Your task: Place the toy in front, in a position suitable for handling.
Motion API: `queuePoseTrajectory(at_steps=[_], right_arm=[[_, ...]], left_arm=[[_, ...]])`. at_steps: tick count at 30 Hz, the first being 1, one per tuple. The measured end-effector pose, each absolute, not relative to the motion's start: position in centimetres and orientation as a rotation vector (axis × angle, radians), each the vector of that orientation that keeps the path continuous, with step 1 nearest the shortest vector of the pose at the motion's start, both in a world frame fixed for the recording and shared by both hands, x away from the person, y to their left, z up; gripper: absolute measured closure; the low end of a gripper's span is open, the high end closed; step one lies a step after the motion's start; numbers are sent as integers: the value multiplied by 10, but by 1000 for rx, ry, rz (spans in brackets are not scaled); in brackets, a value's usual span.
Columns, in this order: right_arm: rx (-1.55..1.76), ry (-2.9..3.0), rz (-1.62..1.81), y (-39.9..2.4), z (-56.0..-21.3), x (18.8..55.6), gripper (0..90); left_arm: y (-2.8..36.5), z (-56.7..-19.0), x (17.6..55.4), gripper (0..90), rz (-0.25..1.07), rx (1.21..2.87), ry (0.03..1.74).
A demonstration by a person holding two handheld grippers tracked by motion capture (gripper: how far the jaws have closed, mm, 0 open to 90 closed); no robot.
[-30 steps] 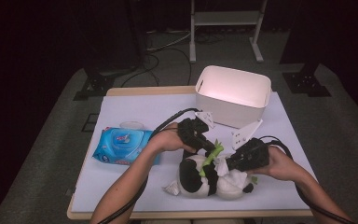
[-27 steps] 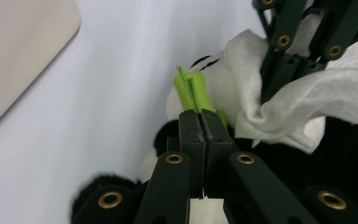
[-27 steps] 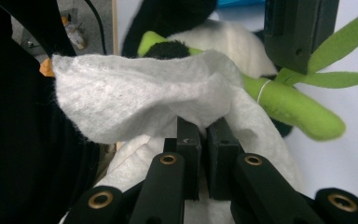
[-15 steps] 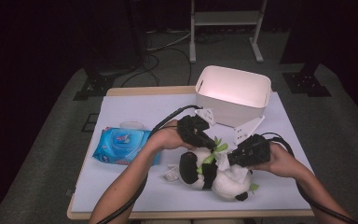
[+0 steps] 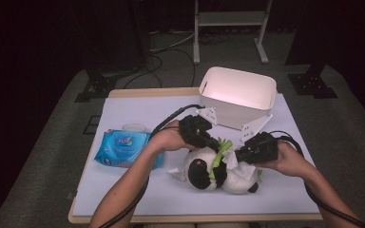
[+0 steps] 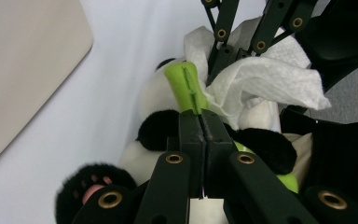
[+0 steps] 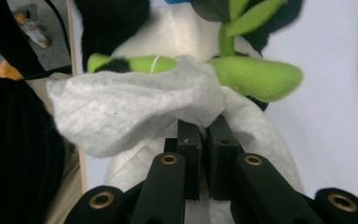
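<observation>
Left gripper (image 6: pixel 200 122) jaws pinch the panda toy's (image 5: pixel 204 172) green bamboo stalk (image 6: pixel 186 88). Right gripper (image 7: pixel 204 128) jaws clamp the white wipe (image 7: pixel 126 112), draped just ahead over the panda.

One plush panda (image 5: pixel 218 173) near centre, one white wipe (image 5: pixel 231 163) on it, one blue wipes pack (image 5: pixel 123 148) at left, one white bin (image 5: pixel 237 95) far right — two grippers, left gripper (image 5: pixel 212 142), right gripper (image 5: pixel 241 153), one table (image 5: pixel 123 107).

Worktop (image 5: pixel 123 199): plush panda (image 5: pixel 214 173) lying at centre-front | wipes pack (image 5: pixel 123 148) at panda's 9 o'clock, well apart | tub (image 5: pixel 237 95) at panda's 12 o'clock, near rear edge | tissue (image 5: pixel 232 161) on panda | left hand-held gripper (image 5: pixel 214 145) at panda's 11 o'clock | right hand-held gripper (image 5: pixel 240 154) at 2 o'clock.
</observation>
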State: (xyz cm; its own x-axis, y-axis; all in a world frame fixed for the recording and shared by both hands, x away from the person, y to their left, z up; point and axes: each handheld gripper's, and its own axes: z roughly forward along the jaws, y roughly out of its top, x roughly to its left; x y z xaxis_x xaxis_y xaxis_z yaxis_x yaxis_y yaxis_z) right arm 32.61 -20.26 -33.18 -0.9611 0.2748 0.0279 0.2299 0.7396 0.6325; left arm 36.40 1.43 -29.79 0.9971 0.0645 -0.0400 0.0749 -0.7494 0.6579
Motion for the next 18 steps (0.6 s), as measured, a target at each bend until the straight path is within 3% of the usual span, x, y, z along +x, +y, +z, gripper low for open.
queuePoseTrajectory(at_steps=[10,18], right_arm=[[413,2880,1055,-196,-335,326,847],[398,2883,1066,-198,-333,321,848]], left_arm=[[17,-304,366,892,-43,2435,113],[24,-316,361,782,-86,2439,105]])
